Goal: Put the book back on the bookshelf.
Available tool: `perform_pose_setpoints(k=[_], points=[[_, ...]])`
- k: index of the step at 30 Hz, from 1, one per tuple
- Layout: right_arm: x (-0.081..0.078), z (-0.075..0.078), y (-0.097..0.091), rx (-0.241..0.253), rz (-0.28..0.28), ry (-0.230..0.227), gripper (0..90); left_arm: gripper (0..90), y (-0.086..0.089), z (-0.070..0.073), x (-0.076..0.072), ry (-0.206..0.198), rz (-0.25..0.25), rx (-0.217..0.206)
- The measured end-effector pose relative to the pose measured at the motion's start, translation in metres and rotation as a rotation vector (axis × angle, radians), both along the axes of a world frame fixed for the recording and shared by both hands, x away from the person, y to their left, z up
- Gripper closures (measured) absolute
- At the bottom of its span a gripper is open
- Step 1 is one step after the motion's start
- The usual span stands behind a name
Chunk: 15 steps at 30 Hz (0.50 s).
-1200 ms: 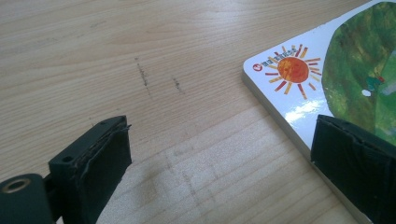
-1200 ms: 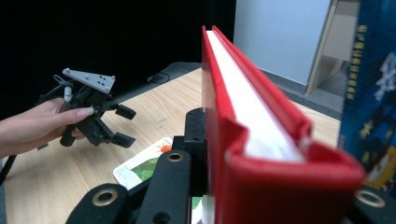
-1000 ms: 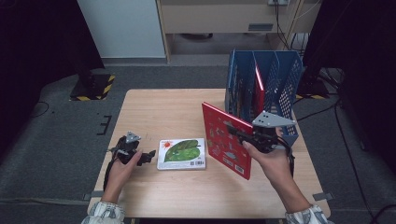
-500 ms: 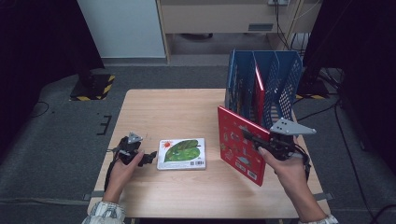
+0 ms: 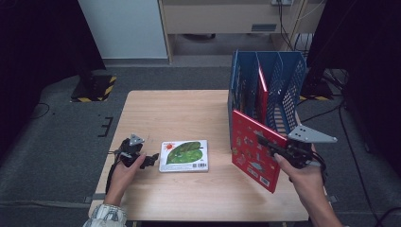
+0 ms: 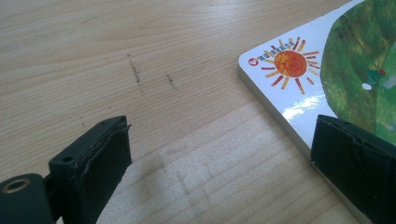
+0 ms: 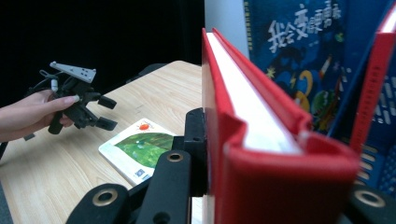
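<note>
While the right gripper (image 5: 276, 149) pinches a red book (image 5: 253, 149) upright near the desk's right edge, apparently bound for the blue rack (image 5: 283, 85), keeping it vertical matters; the left gripper (image 6: 219, 163) rests spread.

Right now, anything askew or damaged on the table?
Nothing damaged or spilled. The red book stands tilted on the table, but the right tongs are clamped on it. The leaf-cover book lies flat; the left tongs hang open beside it.
</note>
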State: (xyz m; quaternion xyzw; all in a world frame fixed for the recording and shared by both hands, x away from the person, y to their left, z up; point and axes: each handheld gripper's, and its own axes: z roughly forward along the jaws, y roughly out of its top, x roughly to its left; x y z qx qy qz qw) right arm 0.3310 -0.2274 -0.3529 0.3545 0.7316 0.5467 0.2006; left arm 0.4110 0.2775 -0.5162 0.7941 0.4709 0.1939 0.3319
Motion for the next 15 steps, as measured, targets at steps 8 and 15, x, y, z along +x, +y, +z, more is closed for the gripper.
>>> perform_pose_setpoints(k=[8, 15], points=[[-0.005, 0.006, -0.021, 0.034, -0.034, 0.017, 79.3, 4.7, 0.000, 0.000, 0.000, 0.002, 0.002, 0.005], [-0.003, 0.030, -0.030, 0.040, -0.051, 0.004, 79.2, 4.7, -0.002, -0.001, 0.000, 0.001, -0.007, 0.012]])
